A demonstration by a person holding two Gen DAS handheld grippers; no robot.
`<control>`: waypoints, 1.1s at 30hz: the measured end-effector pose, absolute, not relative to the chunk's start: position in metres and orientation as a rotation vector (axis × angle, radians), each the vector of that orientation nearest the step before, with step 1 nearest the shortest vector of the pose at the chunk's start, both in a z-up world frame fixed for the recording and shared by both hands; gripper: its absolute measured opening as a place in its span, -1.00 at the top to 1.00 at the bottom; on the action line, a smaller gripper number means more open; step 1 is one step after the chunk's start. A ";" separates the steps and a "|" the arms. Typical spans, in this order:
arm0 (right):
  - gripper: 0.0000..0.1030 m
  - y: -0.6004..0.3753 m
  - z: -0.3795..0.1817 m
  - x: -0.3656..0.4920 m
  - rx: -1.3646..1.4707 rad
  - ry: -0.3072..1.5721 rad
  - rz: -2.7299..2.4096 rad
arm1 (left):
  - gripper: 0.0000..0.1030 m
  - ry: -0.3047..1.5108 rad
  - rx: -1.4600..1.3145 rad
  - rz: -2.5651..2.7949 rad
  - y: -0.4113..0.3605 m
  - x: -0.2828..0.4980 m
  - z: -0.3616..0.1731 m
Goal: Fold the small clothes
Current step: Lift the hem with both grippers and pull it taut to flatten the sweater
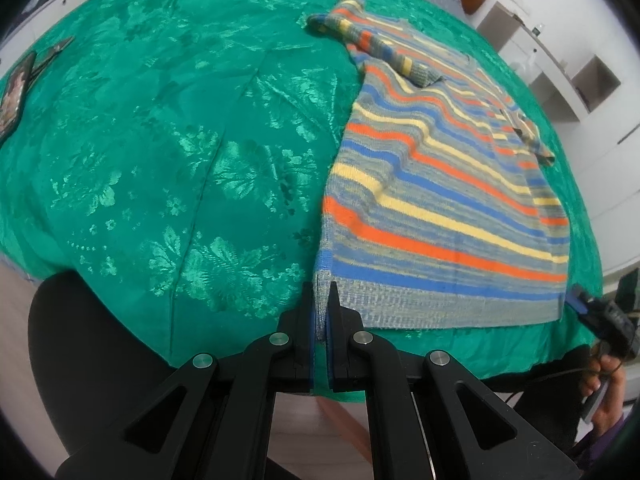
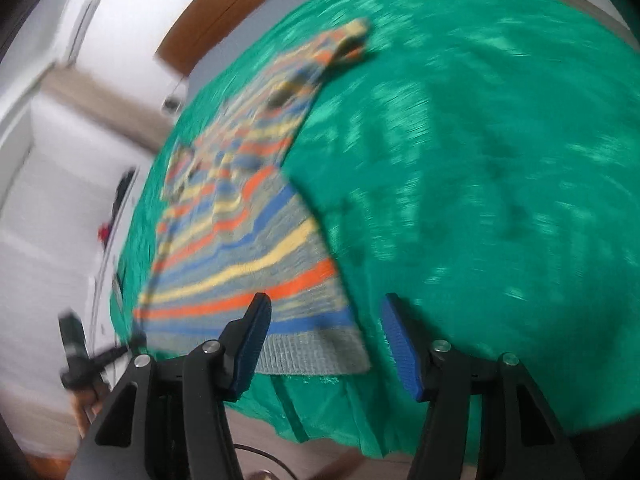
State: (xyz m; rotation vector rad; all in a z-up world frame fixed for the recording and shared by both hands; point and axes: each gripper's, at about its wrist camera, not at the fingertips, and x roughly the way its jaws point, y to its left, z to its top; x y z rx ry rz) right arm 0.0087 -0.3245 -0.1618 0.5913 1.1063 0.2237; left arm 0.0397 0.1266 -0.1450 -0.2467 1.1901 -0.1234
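Sweater [image 1: 440,184] hem pinched by left tongs [image 1: 321,300]; right tongs [image 2: 326,332] gape.

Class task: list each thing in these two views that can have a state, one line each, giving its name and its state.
Sweater: spread flat, one sleeve folded across its body.
Left gripper: shut on the sweater's hem corner.
Right gripper: open, astride the other hem corner, not gripping.
Bedspread: spread out, creased.
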 end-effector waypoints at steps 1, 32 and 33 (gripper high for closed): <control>0.69 -0.315 -0.168 0.014 0.548 1.153 0.240 | 0.96 1.192 -0.258 -0.122 0.129 0.039 -0.145; 0.91 -0.301 -0.186 -0.018 0.373 1.307 0.066 | 0.95 1.379 -0.049 0.010 0.087 0.035 -0.213; 0.91 -0.301 -0.185 -0.018 0.371 1.309 0.066 | 0.87 1.378 -0.044 0.018 0.083 0.035 -0.213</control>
